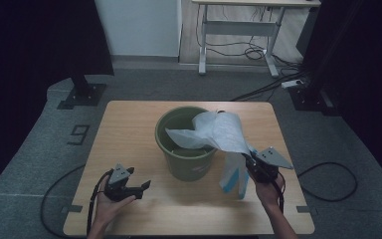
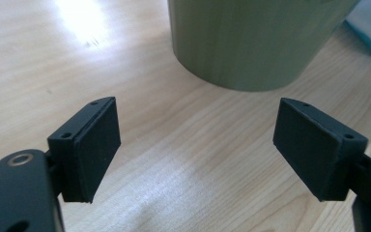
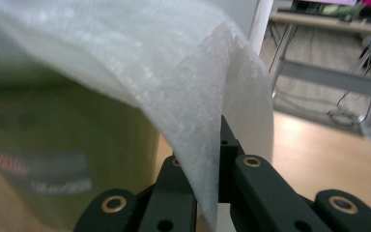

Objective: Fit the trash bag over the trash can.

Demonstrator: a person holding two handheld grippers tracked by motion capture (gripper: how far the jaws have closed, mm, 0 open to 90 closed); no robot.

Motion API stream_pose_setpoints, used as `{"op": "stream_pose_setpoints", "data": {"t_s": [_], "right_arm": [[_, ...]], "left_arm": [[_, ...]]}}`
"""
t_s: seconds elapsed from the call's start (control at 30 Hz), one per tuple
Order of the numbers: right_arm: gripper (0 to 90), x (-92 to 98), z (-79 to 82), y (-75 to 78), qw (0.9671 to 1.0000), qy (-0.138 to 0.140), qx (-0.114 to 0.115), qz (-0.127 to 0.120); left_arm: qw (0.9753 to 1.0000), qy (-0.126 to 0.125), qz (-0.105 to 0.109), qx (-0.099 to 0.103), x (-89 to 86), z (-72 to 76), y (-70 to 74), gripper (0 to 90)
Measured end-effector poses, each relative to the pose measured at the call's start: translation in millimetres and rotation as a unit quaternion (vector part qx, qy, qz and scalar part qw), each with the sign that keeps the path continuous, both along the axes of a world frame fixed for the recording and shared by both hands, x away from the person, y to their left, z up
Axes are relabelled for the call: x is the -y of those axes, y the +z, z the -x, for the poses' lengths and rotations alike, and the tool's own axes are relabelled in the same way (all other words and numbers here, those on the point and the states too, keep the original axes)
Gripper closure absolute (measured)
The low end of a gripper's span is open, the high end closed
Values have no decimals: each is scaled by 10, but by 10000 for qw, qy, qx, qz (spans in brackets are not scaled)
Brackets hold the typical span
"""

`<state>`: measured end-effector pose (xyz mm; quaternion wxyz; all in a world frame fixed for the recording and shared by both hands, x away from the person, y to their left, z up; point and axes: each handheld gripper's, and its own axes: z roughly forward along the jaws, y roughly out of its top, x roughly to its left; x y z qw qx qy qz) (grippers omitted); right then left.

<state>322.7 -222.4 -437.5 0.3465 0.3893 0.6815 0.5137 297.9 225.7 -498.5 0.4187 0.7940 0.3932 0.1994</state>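
A green bucket (image 1: 185,154) stands in the middle of the wooden table (image 1: 129,119). A white plastic bag (image 1: 219,130) drapes over its right rim, with a blue-striped end hanging down on the right. My right gripper (image 1: 252,164) is shut on the bag's edge, right of the bucket; in the right gripper view the white film (image 3: 174,87) runs between the jaws with the bucket (image 3: 63,145) behind. My left gripper (image 1: 143,186) rests low at the table's front left, open and holding nothing. Its view shows the bucket's base (image 2: 251,38) ahead.
A white-framed desk (image 1: 238,25) with loose cables stands on the floor beyond the table. Dark stand bases (image 1: 82,94) sit at the back left and back right. A cable loops on the floor at right (image 1: 328,181).
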Motion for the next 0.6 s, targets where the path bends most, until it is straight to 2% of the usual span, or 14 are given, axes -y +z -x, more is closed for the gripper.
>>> {"op": "stream_pose_setpoints", "data": {"t_s": [0.03,0.07,0.27,0.5,0.6], "right_arm": [[886,0,0,0,10000,0,0,0],[886,16,-25,113,9999,29,119,17],[886,-5,-72,372,9994,167,303,49],[887,-58,-106,503,9989,400,239,32],[887,-115,-96,578,9984,509,240,76]], "left_arm": [[10000,0,0,0,0,0,0,169],[10000,-37,-10,90,36,24,66,168],[9995,-124,110,251,101,54,206,167],[9987,-158,274,403,134,71,356,168],[9977,-200,365,527,154,87,465,168]]}}
